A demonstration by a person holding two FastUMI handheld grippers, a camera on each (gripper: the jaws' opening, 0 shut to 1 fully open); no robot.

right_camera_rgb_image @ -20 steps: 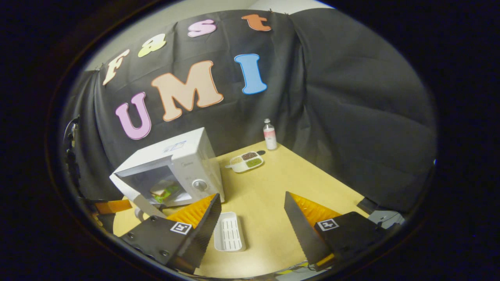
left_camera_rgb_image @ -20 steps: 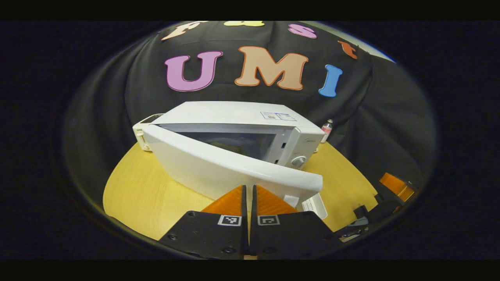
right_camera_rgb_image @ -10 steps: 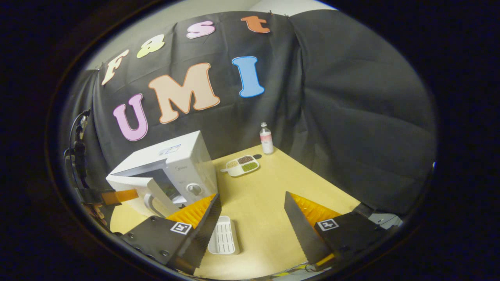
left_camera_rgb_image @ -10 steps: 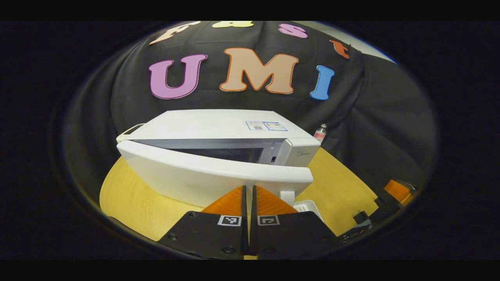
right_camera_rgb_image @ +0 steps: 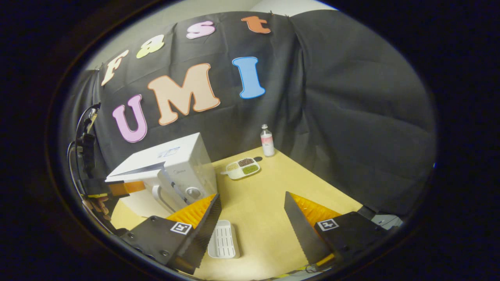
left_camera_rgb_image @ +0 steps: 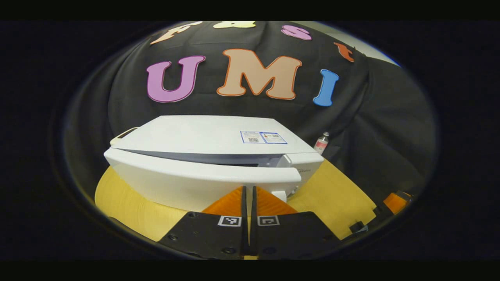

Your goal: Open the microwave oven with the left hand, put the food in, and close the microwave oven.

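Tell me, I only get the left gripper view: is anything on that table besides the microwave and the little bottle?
Observer: Yes. The right gripper view has a three-part dish of fillings near the bottle.
Visitor: Anything closer?
Observer: A white slotted tray lies flat by the right tongs.
Visitor: Are those tongs carrying food?
Observer: No, they are open with nothing between them.

My microwave oven (left_camera_rgb_image: pixel 218 136) is a white box standing upright on the tabletop (right_camera_rgb_image: pixel 265 203). Its door (left_camera_rgb_image: pixel 195 181) is hinged at the left and nearly closed, with a narrow dark gap left along the top edge. A round knob (right_camera_rgb_image: pixel 192 192) sits on the front control panel.
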